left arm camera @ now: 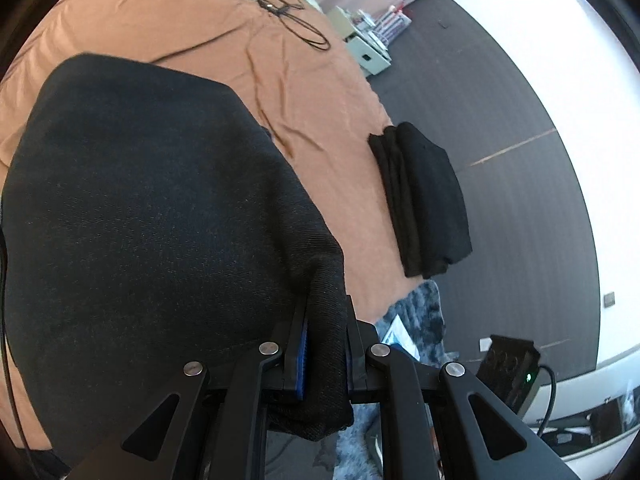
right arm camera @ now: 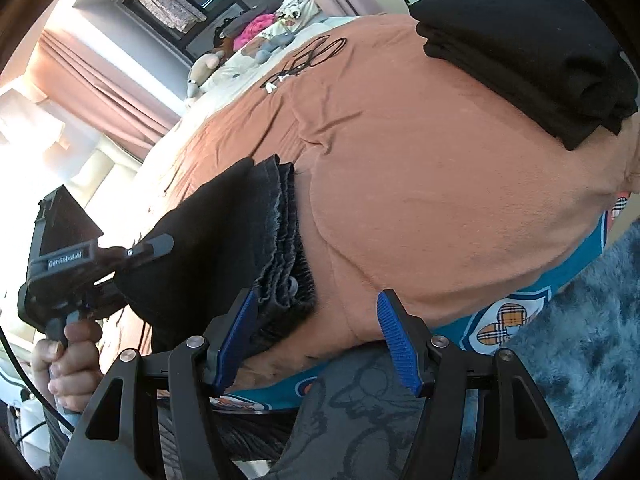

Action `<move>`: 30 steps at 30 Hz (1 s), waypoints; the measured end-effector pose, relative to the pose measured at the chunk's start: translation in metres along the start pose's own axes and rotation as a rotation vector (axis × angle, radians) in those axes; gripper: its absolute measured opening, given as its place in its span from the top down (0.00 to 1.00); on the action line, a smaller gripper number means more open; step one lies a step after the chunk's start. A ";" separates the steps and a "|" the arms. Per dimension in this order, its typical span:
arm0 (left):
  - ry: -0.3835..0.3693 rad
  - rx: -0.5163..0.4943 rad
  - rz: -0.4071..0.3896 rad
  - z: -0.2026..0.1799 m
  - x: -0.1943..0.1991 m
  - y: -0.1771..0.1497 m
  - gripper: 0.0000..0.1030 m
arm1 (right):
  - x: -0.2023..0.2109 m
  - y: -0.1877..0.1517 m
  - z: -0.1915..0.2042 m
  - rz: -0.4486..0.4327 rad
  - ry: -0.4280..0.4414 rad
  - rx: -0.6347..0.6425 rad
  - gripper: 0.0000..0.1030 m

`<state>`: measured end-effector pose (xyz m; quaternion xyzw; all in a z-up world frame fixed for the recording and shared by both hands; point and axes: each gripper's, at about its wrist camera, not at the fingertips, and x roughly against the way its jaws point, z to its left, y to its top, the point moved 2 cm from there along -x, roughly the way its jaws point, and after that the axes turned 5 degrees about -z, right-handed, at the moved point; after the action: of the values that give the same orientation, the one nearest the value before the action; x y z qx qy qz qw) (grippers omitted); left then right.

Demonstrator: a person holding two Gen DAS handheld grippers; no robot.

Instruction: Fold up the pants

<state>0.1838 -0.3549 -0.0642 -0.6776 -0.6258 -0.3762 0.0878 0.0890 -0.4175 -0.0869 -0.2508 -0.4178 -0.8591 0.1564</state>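
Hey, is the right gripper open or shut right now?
Open. In the right wrist view the right gripper has its two blue pads spread wide apart, nothing held between them; the dark pants lie beside its left finger.

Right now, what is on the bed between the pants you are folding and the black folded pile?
Only bare orange bedsheet separates the dark pants from the folded black pile; the right wrist view shows it.

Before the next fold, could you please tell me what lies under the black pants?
Under the black pants lies the orange bedspread. The left hand-held gripper pinches their edge; whatever is beneath their middle is covered.
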 end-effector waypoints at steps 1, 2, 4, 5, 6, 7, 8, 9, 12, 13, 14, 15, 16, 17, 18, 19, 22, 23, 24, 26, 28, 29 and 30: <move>-0.001 -0.008 0.004 -0.002 -0.001 0.001 0.87 | -0.002 0.003 -0.001 -0.002 0.006 -0.001 0.41; -0.002 -0.016 0.011 -0.004 -0.001 0.000 0.87 | 0.000 0.004 0.000 -0.006 0.010 -0.001 0.41; -0.004 -0.020 0.026 -0.004 -0.005 -0.001 0.87 | -0.002 0.006 -0.003 -0.010 0.020 -0.001 0.41; -0.003 -0.023 0.038 -0.005 -0.011 -0.005 0.87 | -0.002 0.007 -0.004 -0.011 0.025 -0.003 0.41; -0.001 -0.024 0.055 -0.005 -0.018 -0.010 0.87 | -0.001 0.007 -0.002 -0.011 0.031 -0.003 0.41; 0.000 -0.023 0.068 -0.004 -0.024 -0.015 0.87 | -0.005 0.006 -0.004 -0.009 0.035 -0.003 0.41; 0.003 -0.023 0.085 -0.002 -0.031 -0.019 0.87 | -0.006 0.005 -0.004 -0.006 0.039 -0.003 0.41; 0.005 -0.025 0.096 -0.001 -0.034 -0.024 0.87 | -0.007 0.003 -0.004 -0.001 0.042 -0.003 0.41; 0.007 -0.019 0.106 0.002 -0.039 -0.023 0.83 | -0.012 0.000 -0.002 0.013 0.051 -0.007 0.41; 0.000 -0.019 0.105 0.002 -0.038 -0.020 0.80 | -0.014 -0.001 -0.001 0.018 0.055 -0.006 0.41; -0.019 -0.014 0.104 0.001 -0.031 -0.022 0.73 | -0.016 -0.001 0.002 0.022 0.062 -0.004 0.41; -0.033 -0.008 0.101 0.003 -0.027 -0.024 0.61 | -0.017 -0.002 0.003 0.024 0.066 -0.002 0.41; -0.034 -0.006 0.092 0.004 -0.024 -0.023 0.54 | -0.019 -0.002 0.007 0.028 0.074 0.003 0.41; -0.019 -0.007 0.070 0.007 -0.017 -0.020 0.40 | -0.020 -0.002 0.010 0.029 0.078 0.007 0.41; -0.014 -0.007 0.052 0.009 -0.010 -0.021 0.36 | -0.021 -0.002 0.013 0.030 0.084 0.011 0.41; -0.012 -0.005 0.034 0.013 -0.003 -0.019 0.36 | -0.023 -0.001 0.016 0.030 0.091 0.016 0.41; 0.014 0.026 0.008 0.033 0.010 -0.014 0.36 | -0.028 0.000 0.023 0.033 0.095 0.035 0.41; 0.031 0.033 -0.002 0.040 0.015 -0.013 0.36 | -0.031 0.001 0.025 0.037 0.093 0.040 0.41; 0.046 0.038 -0.011 0.048 0.019 -0.015 0.36 | -0.034 0.002 0.027 0.043 0.092 0.046 0.41; 0.076 0.050 -0.026 0.062 0.027 -0.013 0.36 | -0.041 0.004 0.032 0.052 0.087 0.069 0.41; 0.106 0.068 -0.047 0.079 0.035 -0.011 0.36 | -0.048 0.006 0.037 0.057 0.069 0.100 0.41; 0.120 0.078 -0.056 0.087 0.040 -0.011 0.36 | -0.052 0.008 0.040 0.061 0.065 0.109 0.41; 0.128 0.087 -0.061 0.092 0.042 -0.010 0.36 | -0.056 0.010 0.042 0.067 0.062 0.117 0.41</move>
<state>0.2084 -0.2654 -0.1062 -0.6282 -0.6550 -0.3939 0.1453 0.1530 -0.3867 -0.0897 -0.2285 -0.4537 -0.8348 0.2122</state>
